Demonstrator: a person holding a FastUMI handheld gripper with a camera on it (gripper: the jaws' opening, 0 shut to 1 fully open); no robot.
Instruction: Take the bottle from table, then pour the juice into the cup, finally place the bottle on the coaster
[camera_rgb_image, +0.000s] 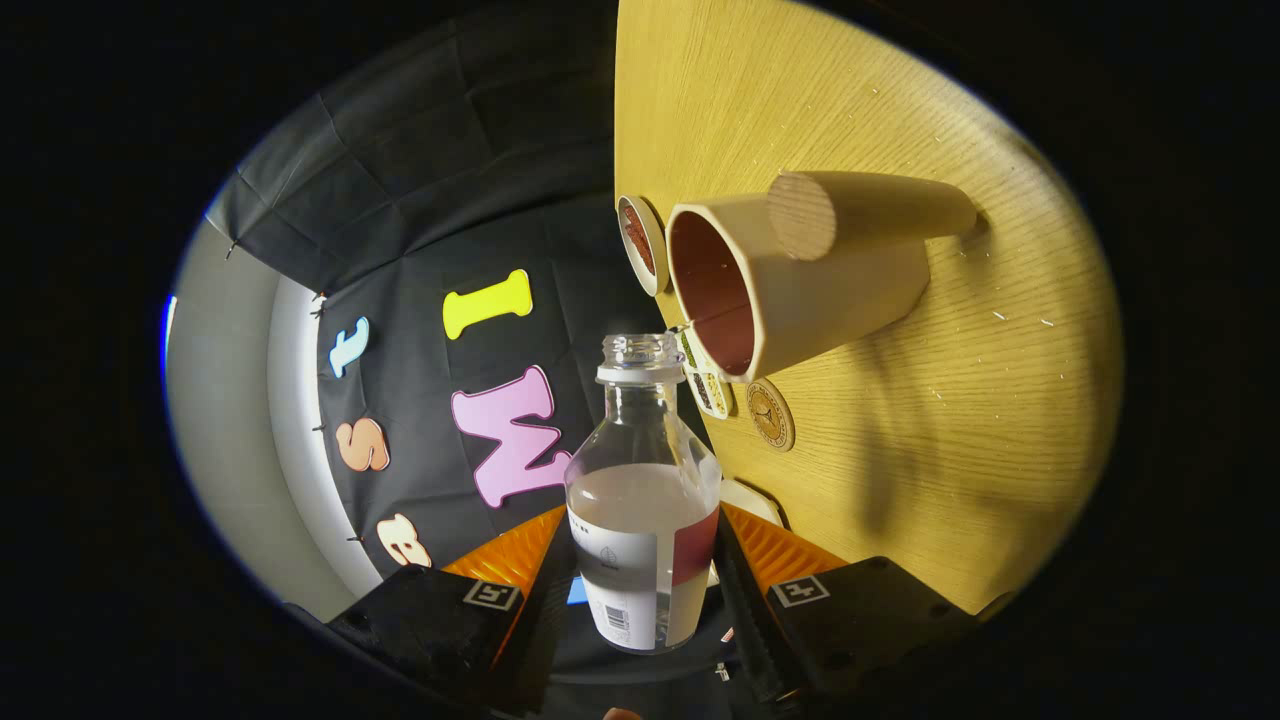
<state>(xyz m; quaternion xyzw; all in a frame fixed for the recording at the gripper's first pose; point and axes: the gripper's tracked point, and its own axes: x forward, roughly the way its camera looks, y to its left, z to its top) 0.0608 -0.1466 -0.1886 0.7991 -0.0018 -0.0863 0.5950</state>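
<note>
You had jaws clamped on the bottle (643, 520), tilted, mouth just short of the cup (760, 285): pour step; next, tip further.

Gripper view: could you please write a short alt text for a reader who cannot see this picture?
The gripper is shut on a clear, uncapped bottle partly filled with pale liquid, tipped so its mouth points toward the open cup just beyond it on the wooden table. A round coaster lies beside the cup, and a small bowl sits past it.
</note>
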